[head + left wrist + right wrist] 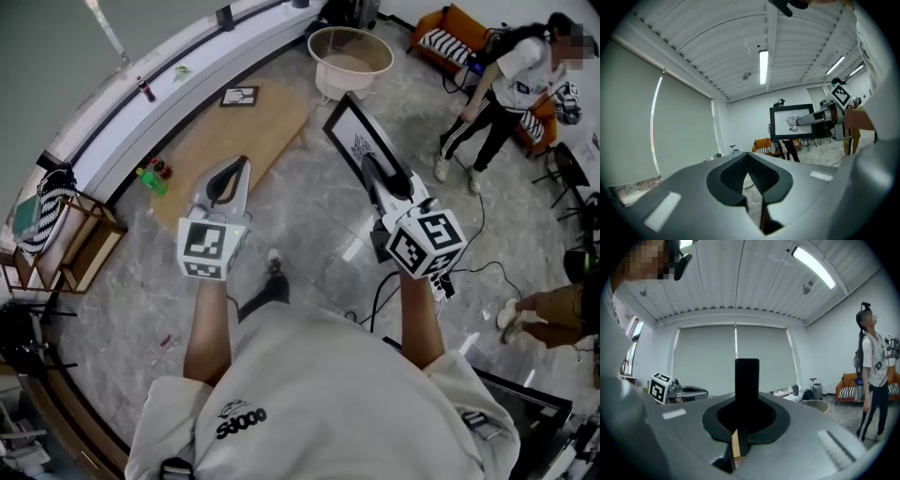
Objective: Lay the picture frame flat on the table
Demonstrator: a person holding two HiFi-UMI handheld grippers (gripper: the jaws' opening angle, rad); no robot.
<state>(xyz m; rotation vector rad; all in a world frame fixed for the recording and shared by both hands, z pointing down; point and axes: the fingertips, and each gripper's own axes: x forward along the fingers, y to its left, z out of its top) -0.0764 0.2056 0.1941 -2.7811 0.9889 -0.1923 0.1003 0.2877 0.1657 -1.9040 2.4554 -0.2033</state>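
1. Left edge of the head view: a wooden shelf unit [86, 240] stands beside the curved wall. A green bottle [151, 179] lies on the floor just to its right.
2. Upper left centre: the wooden table [246, 139] runs diagonally. A small dark-framed picture [239, 96] lies flat on its far end.
3. Left gripper [238, 170]: it hangs over the table's near end. In the left gripper view [749, 160] the jaws are drawn narrow, with the pads meeting at the tips. Nothing is between them.
4. Picture frame [359, 141]: a black frame holding a white sheet with a dark drawing.
   - It is off the table, in the air over the marble floor, right of the table's right edge.
   - The left gripper view shows it [791, 123] standing upright, face on.
5. Right gripper [372, 169]: its jaws are clamped on the frame's lower edge.
   - The right gripper view [746, 416] shows the frame edge-on [747, 378], as a black bar rising from between the pads.
   - The left gripper view shows the gripper [812, 119] coming in from the frame's right.
6. Top centre: a round white tub [350, 54] sits on the floor beyond the frame.
7. Upper right: a person in a white shirt [511, 80] stands in front of an orange sofa [448, 32].
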